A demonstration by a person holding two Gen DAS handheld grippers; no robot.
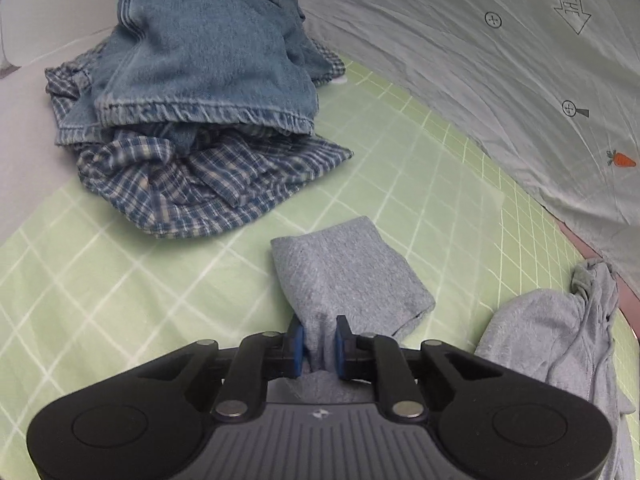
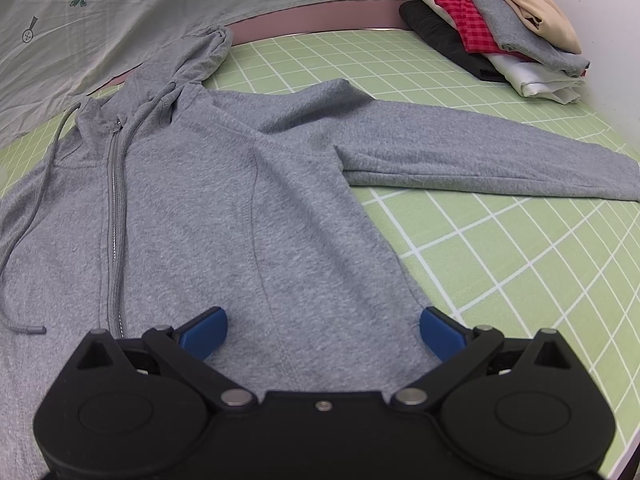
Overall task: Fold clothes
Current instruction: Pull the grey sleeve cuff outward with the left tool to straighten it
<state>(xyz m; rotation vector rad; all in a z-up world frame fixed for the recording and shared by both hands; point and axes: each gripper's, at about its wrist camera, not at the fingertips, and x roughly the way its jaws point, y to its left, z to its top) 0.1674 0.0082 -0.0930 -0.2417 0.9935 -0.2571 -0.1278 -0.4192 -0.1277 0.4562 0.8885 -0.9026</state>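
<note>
1. Grey hoodie (image 2: 224,200) lies spread flat, front up, on the green grid mat (image 2: 520,264), directly ahead of and beneath the right gripper (image 2: 323,332)
2. That right gripper has its blue pads (image 2: 204,334) spread wide apart, resting over the hoodie's lower body with nothing between them
3. Ahead of it and to its right, one sleeve (image 2: 480,152) stretches out sideways across the mat; the zipper (image 2: 114,208) and drawstring (image 2: 24,240) run to its left
4. Far ahead on its right sits a stack of folded clothes (image 2: 500,36)
5. Left gripper (image 1: 319,340) is clamped on the cuff of the other grey sleeve (image 1: 348,276), the fabric pinched between its blue pads and extending forward from them
6. Well ahead of the left gripper, to its left, a heap of denim (image 1: 208,48) sits on a blue plaid shirt (image 1: 200,184)
7. A pale printed sheet (image 1: 480,60) lies ahead to its right
</note>
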